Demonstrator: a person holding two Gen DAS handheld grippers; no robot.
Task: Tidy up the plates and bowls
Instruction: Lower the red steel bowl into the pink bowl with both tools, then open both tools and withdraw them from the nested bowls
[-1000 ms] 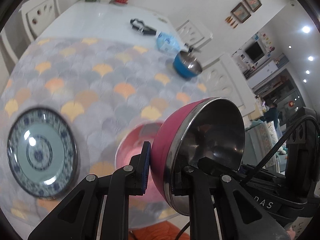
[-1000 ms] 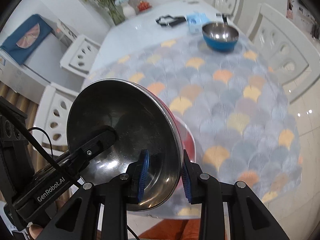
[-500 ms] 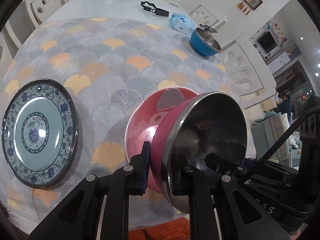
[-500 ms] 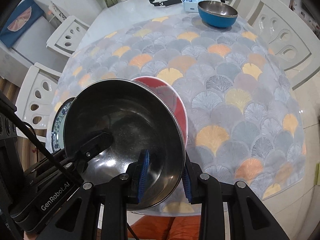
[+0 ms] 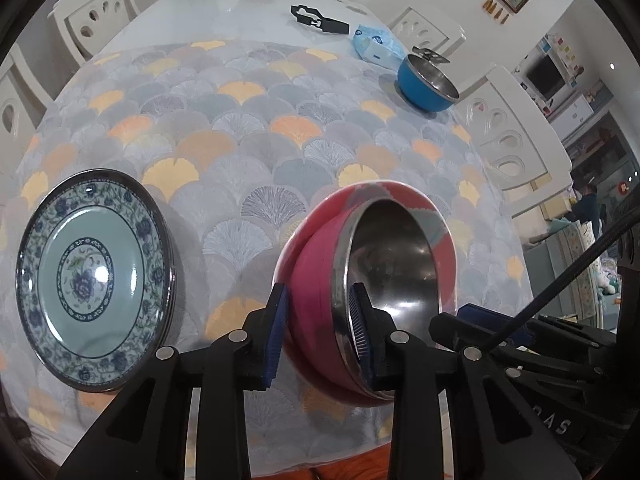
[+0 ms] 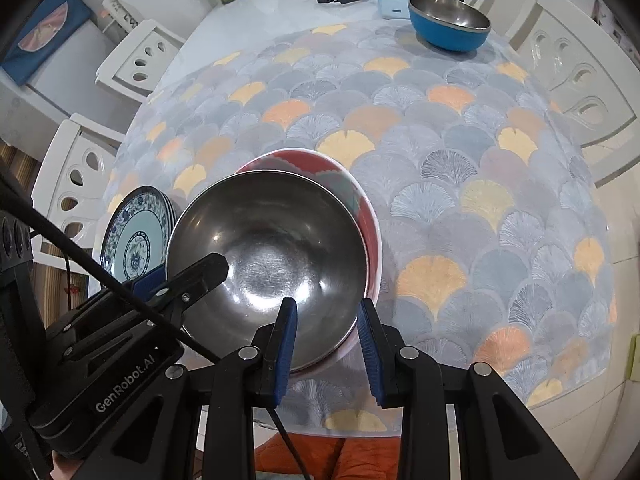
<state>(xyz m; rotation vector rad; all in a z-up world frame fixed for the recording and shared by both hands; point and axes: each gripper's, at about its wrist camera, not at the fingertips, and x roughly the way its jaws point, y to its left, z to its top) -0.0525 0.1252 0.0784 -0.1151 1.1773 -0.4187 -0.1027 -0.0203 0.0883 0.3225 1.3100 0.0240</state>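
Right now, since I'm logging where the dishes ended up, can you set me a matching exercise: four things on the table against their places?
Things:
1. pink bowl
2. blue bowl
3. patterned plate
4. tissue pack

Places:
A. alone at the far edge of the patterned cloth
B. inside the red dish
C. on the bare white tabletop beyond the cloth
D. on the cloth near the front edge, beside the red dish

Pairs: 1-B, 2-A, 3-D, 4-C
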